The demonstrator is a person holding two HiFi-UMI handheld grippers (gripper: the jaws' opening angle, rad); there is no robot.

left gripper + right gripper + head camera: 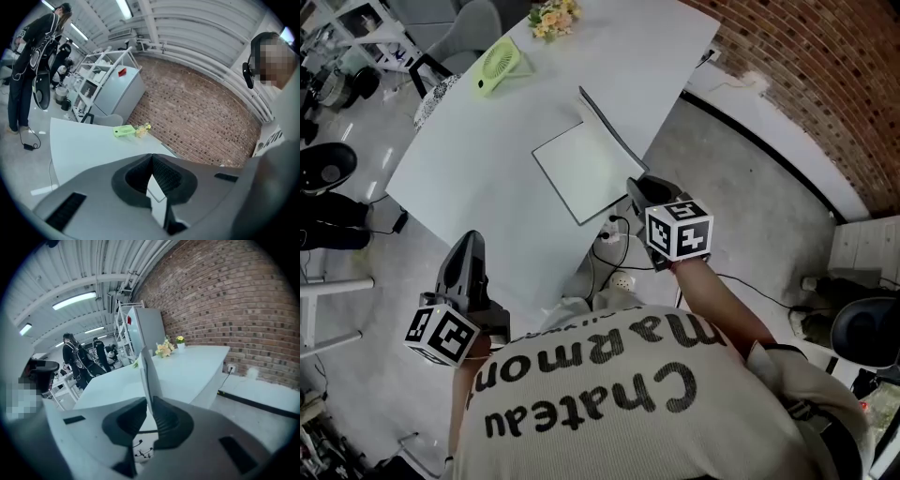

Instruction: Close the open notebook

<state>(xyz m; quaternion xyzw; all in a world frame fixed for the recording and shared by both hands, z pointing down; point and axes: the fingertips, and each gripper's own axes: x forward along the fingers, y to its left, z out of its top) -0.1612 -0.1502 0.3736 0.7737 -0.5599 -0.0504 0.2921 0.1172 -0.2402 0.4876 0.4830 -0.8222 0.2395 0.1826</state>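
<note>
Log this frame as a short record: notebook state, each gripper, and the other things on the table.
notebook: open on the white table, pages flat, cover raised steeply along its right side
right gripper: at the table's near edge, jaws apparently closed on the cover's near corner
left gripper: off the table, well clear of the notebook, jaws together, nothing between them
other items: green fan and flowers at the table's far end
task status: notebook not yet closed
</note>
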